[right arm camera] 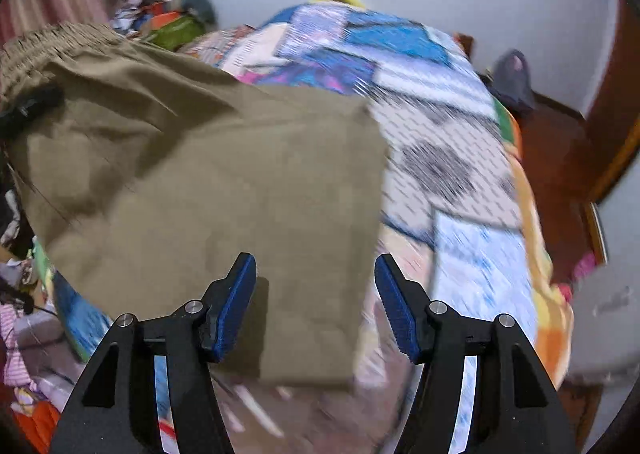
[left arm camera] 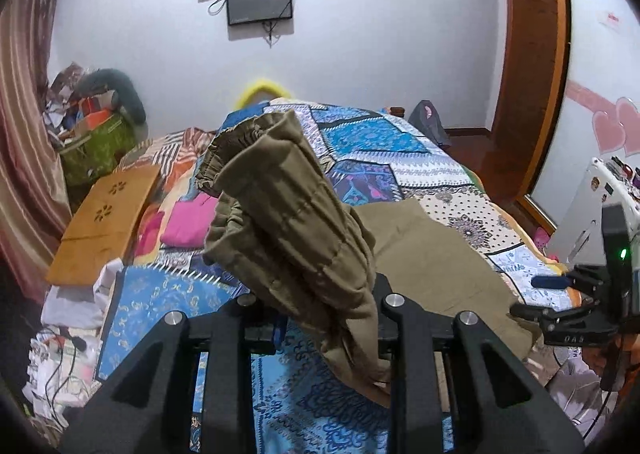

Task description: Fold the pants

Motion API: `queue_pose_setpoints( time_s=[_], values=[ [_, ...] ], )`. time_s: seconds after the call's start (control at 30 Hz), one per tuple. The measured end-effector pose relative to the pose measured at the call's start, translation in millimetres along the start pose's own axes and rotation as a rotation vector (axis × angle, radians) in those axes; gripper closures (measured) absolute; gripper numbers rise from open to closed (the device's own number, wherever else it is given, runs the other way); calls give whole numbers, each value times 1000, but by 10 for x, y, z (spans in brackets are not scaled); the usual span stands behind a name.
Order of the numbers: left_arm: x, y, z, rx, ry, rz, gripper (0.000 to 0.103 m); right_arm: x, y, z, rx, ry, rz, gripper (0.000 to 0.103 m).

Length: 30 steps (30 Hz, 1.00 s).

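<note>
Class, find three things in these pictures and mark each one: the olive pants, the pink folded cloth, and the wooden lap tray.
olive pants (left arm camera: 288,189): left wrist view, on the bunched part lifted off the bed.
pink folded cloth (left arm camera: 186,223): left wrist view, on its flat top.
wooden lap tray (left arm camera: 106,221): left wrist view, on its top board.

Open quilt (left arm camera: 400,157) stretches clear across the bed's far right side; a wooden board (left arm camera: 108,221), pink cloth (left arm camera: 188,223) and piled clutter (left arm camera: 92,121) crowd the left edge.
</note>
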State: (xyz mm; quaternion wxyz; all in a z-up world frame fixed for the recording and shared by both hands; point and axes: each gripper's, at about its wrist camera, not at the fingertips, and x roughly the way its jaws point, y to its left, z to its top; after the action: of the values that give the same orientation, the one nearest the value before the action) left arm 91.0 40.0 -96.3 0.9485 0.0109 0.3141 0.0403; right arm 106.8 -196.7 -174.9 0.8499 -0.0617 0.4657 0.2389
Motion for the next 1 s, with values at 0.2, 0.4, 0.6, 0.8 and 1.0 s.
queue_pose_setpoints(
  time_s=[0.2, 0.4, 0.6, 0.8, 1.0],
  values=[
    [-32, -356, 147, 72, -27, -32, 76, 107, -138, -218, 40, 8, 21, 43],
    [78, -778, 206, 147, -12, -93, 76, 140, -148, -223, 55, -14, 40, 43],
    [301, -1230, 104, 239, 57, -176, 76, 151, -204, -253, 89, -23, 70, 43],
    [569, -1573, -83, 291, 170, -256, 77, 144, -218, -269, 100, -32, 79, 43],
    [702, -1740, -255, 308, 236, -278, 76, 124, -196, -272, 94, -38, 71, 43]
  ],
)
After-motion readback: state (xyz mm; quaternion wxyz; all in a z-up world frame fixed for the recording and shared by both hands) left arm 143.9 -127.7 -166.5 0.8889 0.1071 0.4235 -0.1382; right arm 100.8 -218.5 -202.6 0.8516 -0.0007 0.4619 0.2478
